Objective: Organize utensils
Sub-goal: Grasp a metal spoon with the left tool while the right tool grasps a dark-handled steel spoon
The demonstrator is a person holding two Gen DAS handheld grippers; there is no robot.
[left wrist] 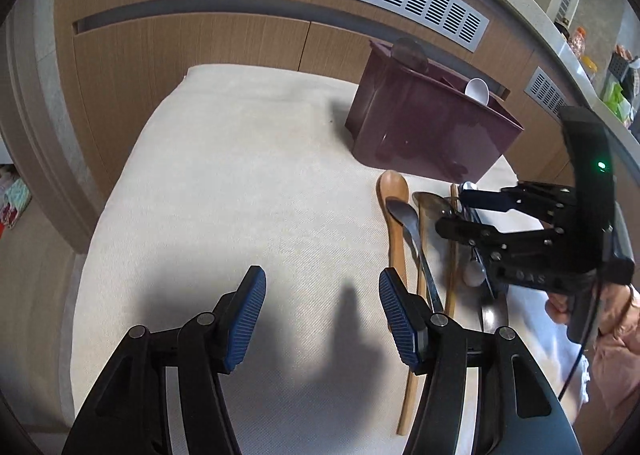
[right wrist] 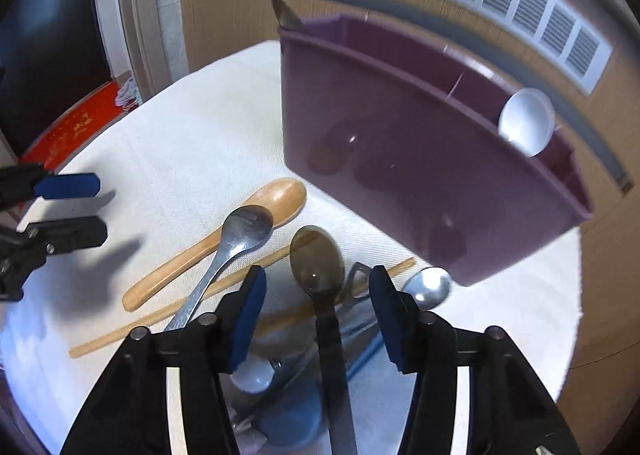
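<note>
Cream woven cloth (left wrist: 224,191) covers the table in the left wrist view. The left gripper (left wrist: 322,315) hangs above bare cloth, its blue-padded fingers wide apart and holding nothing. A maroon plastic bin (left wrist: 424,127) stands at the far right of the cloth, with a white spoon (left wrist: 478,91) leaning inside it. In front of the bin lies a pile of utensils, among them a wooden spoon (left wrist: 396,215) and a steel spoon (left wrist: 408,227). The right gripper (left wrist: 460,211) reaches over that pile.

In the right wrist view, the right gripper (right wrist: 316,315) is spread open above the pile, gripping nothing. A dark spoon (right wrist: 318,259) lies between its fingers. A wooden chopstick (right wrist: 168,313) crosses under the steel spoon (right wrist: 240,239), beside the wooden spoon (right wrist: 256,211). The bin (right wrist: 400,159) stands just behind.
</note>
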